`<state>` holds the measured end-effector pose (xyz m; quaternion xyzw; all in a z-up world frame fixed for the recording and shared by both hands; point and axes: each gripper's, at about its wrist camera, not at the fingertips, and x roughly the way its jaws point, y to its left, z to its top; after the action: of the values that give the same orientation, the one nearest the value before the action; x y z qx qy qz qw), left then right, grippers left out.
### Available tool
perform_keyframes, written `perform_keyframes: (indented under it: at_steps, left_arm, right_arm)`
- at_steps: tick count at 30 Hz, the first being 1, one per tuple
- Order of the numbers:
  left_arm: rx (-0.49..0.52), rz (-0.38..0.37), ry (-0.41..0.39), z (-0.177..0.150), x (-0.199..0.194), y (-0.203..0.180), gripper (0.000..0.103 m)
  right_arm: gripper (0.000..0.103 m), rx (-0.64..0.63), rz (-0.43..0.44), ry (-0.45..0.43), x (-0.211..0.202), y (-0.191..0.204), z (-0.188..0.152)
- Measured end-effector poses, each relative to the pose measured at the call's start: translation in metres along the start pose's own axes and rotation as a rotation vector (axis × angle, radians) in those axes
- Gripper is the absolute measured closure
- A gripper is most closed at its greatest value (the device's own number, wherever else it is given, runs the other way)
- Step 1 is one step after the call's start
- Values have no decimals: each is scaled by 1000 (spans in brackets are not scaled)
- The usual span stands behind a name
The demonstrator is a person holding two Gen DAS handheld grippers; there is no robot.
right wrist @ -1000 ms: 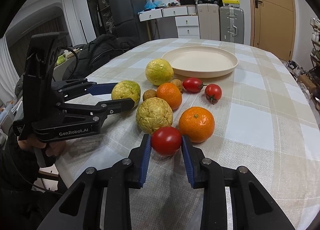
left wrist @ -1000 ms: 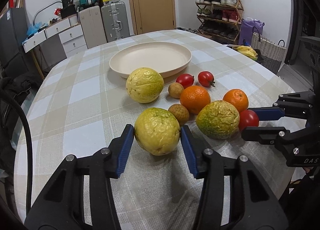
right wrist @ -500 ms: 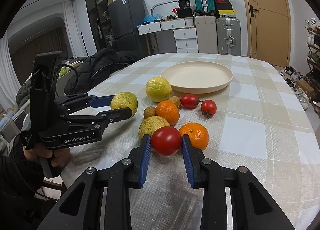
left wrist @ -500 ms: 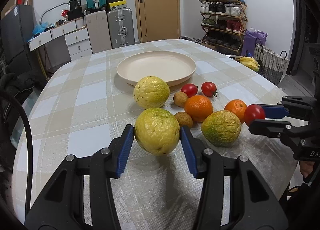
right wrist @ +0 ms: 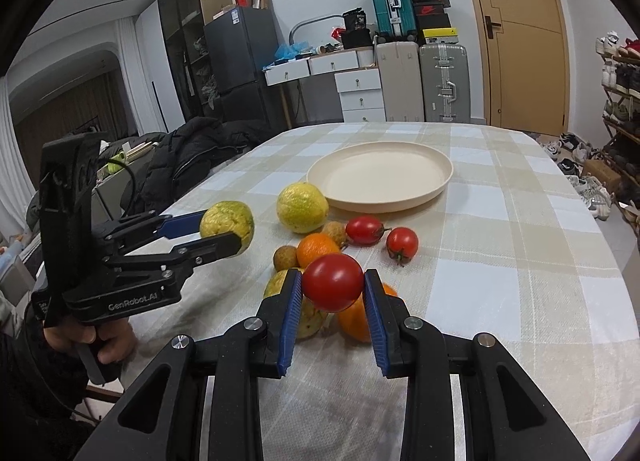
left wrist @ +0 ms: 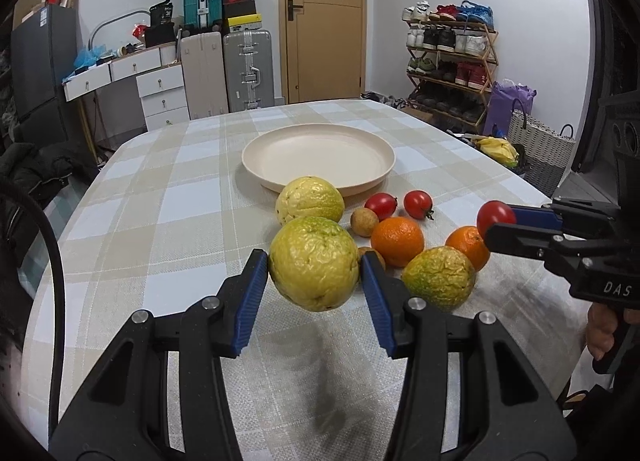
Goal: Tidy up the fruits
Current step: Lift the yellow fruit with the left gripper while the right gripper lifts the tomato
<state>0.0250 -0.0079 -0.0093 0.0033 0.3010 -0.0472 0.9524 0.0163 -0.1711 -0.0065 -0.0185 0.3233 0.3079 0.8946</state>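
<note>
Two fruits up at once: our left gripper (left wrist: pixel 314 275) is clamped on a guava (left wrist: pixel 314 263), the right gripper (right wrist: pixel 332 293) on a tomato (right wrist: pixel 332 282), both lifted clear of the cloth, presumably for the plate (left wrist: pixel 256 165) at the far side. Another guava (left wrist: pixel 310 199) and some tomatoes (left wrist: pixel 381 205) lie in between, so we'd carry over them.

plate (left wrist: pixel 318 159) at table (left wrist: pixel 160 221) centre, fruits clustered just before it, shoe rack (left wrist: pixel 450 61) behind right

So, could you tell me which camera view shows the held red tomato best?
The right wrist view: the tomato sits large and centred in the right gripper. In the left wrist view it appears small, side-on at the right, partly covered by a finger.
</note>
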Motion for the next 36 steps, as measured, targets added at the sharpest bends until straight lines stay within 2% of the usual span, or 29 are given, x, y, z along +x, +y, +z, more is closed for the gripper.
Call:
perform_keyframes:
  at_steps: [4, 17, 34, 35, 36]
  left_arm:
    - [-31, 0, 0, 4, -1, 5, 58]
    - [-11, 11, -55, 31, -3, 4, 58]
    - [-53, 16, -72, 65, 27, 11, 58]
    - [-45, 22, -79, 66, 28, 10, 61]
    - [-34, 22, -81, 68, 30, 9, 71]
  right_arm:
    - [71, 11, -6, -9, 2, -5, 9]
    - [71, 37, -27, -28, 6, -17, 34]
    - [71, 86, -22, -15, 29, -32, 69]
    - [71, 87, -22, -14, 30, -32, 70]
    - [71, 85, -27, -12, 32, -32, 71]
